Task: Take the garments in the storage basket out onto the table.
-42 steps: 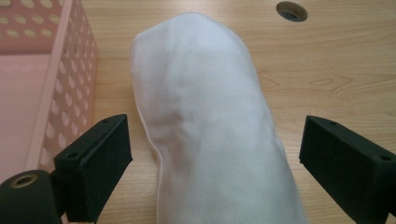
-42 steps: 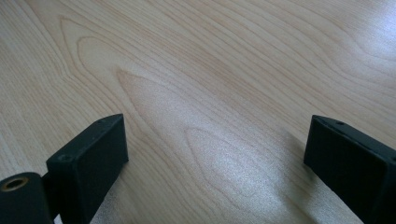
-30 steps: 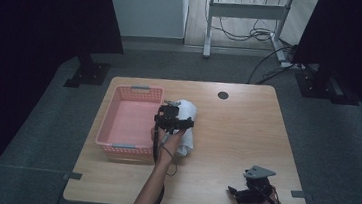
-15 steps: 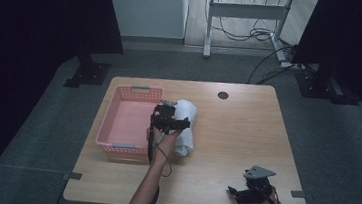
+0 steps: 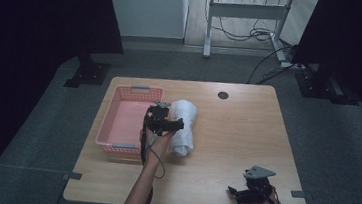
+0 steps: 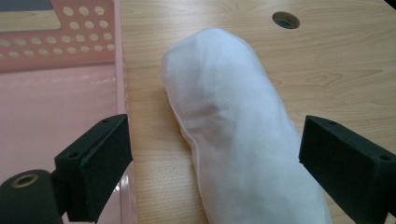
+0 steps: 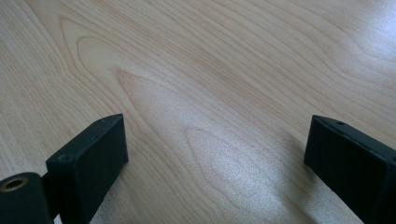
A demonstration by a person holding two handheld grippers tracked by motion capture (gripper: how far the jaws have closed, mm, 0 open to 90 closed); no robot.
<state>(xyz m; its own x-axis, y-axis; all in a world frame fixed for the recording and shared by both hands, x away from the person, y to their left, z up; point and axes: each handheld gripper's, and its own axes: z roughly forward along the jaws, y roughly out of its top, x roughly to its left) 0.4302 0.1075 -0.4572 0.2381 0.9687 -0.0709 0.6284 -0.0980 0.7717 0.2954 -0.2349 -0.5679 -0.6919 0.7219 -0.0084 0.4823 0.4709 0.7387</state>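
White rolled cloth (image 6: 238, 135), lying lengthwise on the wooden table (image 5: 236, 137) just beside the right wall of the pink basket (image 5: 122, 121), not yet gripped. Nearest in the left gripper view: left gripper (image 6: 215, 158) with jaws spread wide, one pad over the basket's rim, the other beyond the far flank of the roll, neither pressing on fabric. Likely fault from this stance: closing with the near pad on or inside the basket wall, pinching plastic together with cloth and dragging the basket along. Second risk: a shallow bite on the top fold alone, letting the roll unwind and trail on lifting. Third: a grip near one end, leaving the other end drooping and catching on the rim during transfer. Farther off, right gripper (image 5: 250, 191) at the table's front right corner, jaws likewise wide, nothing between them but bare wood, well apart from the cloth and too distant to steady it. Beyond the roll, round cable hole (image 5: 223, 95), no obstacle.
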